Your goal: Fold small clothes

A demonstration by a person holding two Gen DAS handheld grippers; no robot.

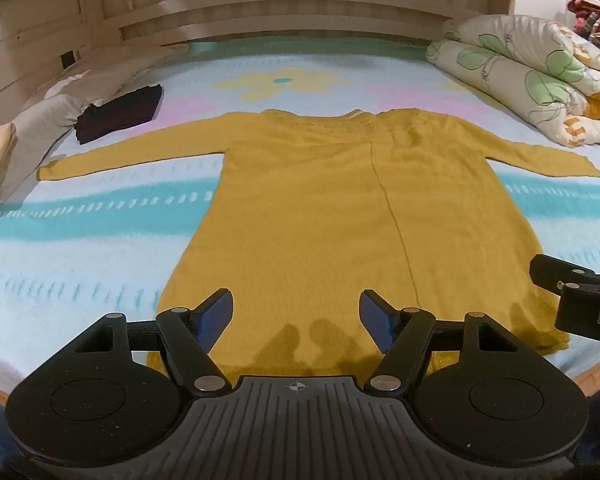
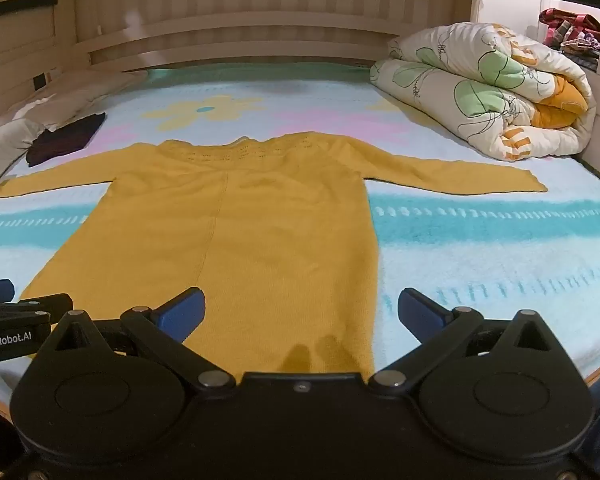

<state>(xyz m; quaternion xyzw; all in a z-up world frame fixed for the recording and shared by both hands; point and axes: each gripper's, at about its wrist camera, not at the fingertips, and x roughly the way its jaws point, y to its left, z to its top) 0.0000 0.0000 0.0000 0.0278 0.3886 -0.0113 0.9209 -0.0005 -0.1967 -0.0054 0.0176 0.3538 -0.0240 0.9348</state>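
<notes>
1. Two tools sit closest: the left tool (image 1: 296, 320) and the right tool (image 2: 302, 314). Both have their blue fingers spread wide apart and hold nothing.
2. One yellow sweater (image 1: 340, 216) lies flat on the bed (image 1: 100, 248), front side down or up I cannot tell, with two sleeves stretched out at 9 and 3 o'clock.
3. Its bottom edge lies just past both tools, at 12 o'clock; the neck points far away.
4. One dark folded cloth (image 1: 120, 114) rests at 10 o'clock, near two pale pillows (image 1: 48, 120).
5. One rolled flowery quilt (image 2: 488, 88) sits at 2 o'clock, well apart from the sweater.
</notes>
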